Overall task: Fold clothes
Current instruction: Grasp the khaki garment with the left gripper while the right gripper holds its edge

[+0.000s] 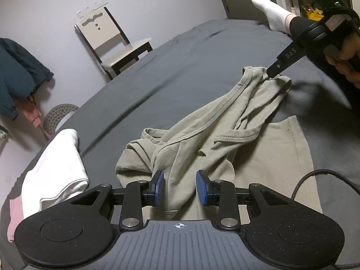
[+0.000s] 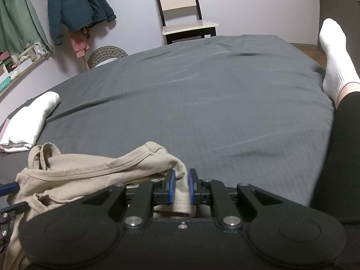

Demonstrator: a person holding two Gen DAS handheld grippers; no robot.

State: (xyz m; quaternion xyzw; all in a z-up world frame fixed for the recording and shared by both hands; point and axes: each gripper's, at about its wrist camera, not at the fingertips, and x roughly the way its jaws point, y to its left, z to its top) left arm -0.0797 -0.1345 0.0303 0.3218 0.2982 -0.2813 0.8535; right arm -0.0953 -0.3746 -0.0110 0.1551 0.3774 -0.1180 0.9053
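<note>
Olive shirt (image 1: 216, 135) lies crumpled on the grey bed (image 2: 202, 85), right of the white stack (image 1: 56, 168); right gripper (image 2: 180, 189) is clamped on its far edge, while left gripper (image 1: 180, 187) straddles a near fold, pads apart.

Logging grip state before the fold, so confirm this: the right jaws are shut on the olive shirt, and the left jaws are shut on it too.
Half right. The right gripper is shut on the olive shirt, as the right wrist view shows. The left gripper is not: in the left wrist view its jaws stand open, with a fold of the shirt between the pads but not clamped.
</note>
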